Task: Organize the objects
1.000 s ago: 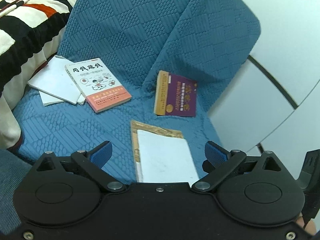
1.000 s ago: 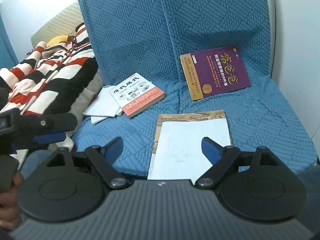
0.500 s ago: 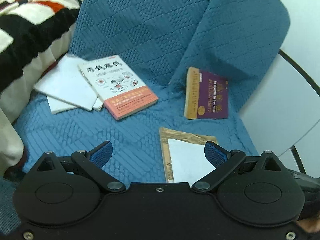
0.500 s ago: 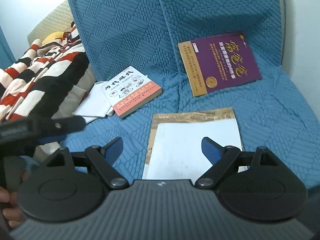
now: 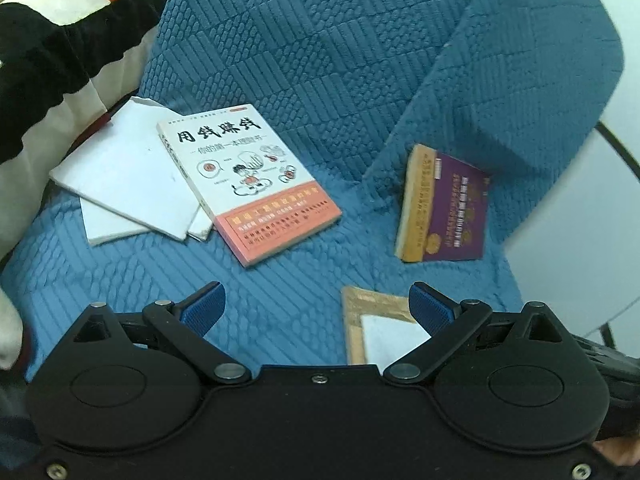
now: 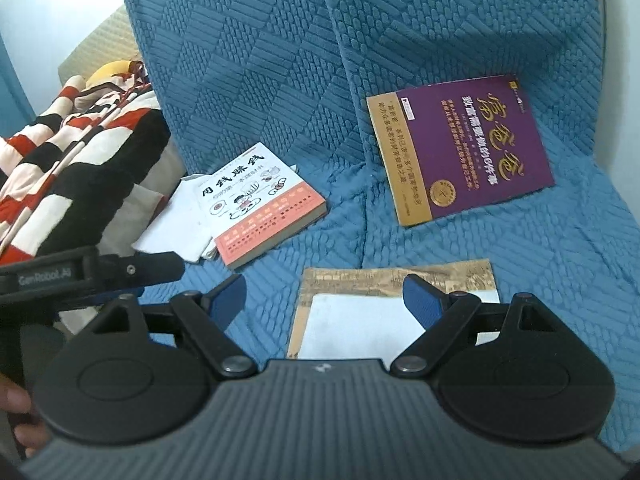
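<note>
Blue quilted fabric sofa cover [image 6: 460,32] over seat and backrest, four flat items scattered on it. At left, white-and-salmon paperback with cartoon cover [image 5: 256,184] lying partly on top of loose white paper booklets [image 5: 124,176], these just beside a red, black and cream striped blanket [image 6: 68,152]. Farther right, purple book with gold spine band [image 6: 464,148] propped tilted against the backrest. Nearest the cameras, tan-bordered book with white centre panel [image 6: 360,324] flat on the seat, well apart from the purple one. Left gripper [image 5: 316,304] with blue pads spread wide, nothing between them, hanging above bare cover between paperback and tan book. Right gripper [image 6: 324,296] likewise spread, empty, poised over the tan book's left portion without touching. Left gripper's black body visible at the left edge of the right wrist view
</note>
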Tool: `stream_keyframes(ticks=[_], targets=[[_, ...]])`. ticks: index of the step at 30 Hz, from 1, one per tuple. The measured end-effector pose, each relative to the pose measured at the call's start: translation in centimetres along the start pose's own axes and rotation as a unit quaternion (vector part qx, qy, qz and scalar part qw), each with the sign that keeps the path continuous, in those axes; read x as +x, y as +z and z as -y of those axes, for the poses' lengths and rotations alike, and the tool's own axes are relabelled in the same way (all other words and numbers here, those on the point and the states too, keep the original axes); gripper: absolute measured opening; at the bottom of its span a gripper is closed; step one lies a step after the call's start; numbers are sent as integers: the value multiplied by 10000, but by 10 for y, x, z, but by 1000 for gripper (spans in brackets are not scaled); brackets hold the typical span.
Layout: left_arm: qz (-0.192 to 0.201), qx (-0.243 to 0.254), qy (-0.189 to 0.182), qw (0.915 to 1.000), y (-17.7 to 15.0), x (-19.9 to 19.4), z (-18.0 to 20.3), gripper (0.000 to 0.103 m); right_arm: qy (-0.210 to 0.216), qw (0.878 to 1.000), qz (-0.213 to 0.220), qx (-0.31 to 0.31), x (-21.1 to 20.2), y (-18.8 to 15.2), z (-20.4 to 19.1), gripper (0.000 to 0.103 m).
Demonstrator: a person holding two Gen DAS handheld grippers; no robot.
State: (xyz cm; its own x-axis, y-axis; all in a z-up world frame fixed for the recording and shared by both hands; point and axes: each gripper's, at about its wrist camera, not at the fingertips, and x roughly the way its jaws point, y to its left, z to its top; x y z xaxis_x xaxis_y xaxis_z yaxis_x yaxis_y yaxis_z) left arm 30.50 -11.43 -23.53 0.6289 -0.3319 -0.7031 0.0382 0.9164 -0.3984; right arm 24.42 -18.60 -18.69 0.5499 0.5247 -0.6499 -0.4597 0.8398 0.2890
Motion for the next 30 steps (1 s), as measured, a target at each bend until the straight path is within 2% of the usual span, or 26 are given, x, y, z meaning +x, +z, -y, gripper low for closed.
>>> stream_keyframes(ticks=[13,21,30], targets=[[-249,-499,164,9983,30,55,-25,98,123,9996,-255,57,55,23,5,87],[-569,-849,234,9945,42,88,-35,92,105,9991,-410,-50,90,36,5,86],[-807,-1103,556,9891,46,110,-45,69,97,9978,-616,-209,128,47,0,86]])
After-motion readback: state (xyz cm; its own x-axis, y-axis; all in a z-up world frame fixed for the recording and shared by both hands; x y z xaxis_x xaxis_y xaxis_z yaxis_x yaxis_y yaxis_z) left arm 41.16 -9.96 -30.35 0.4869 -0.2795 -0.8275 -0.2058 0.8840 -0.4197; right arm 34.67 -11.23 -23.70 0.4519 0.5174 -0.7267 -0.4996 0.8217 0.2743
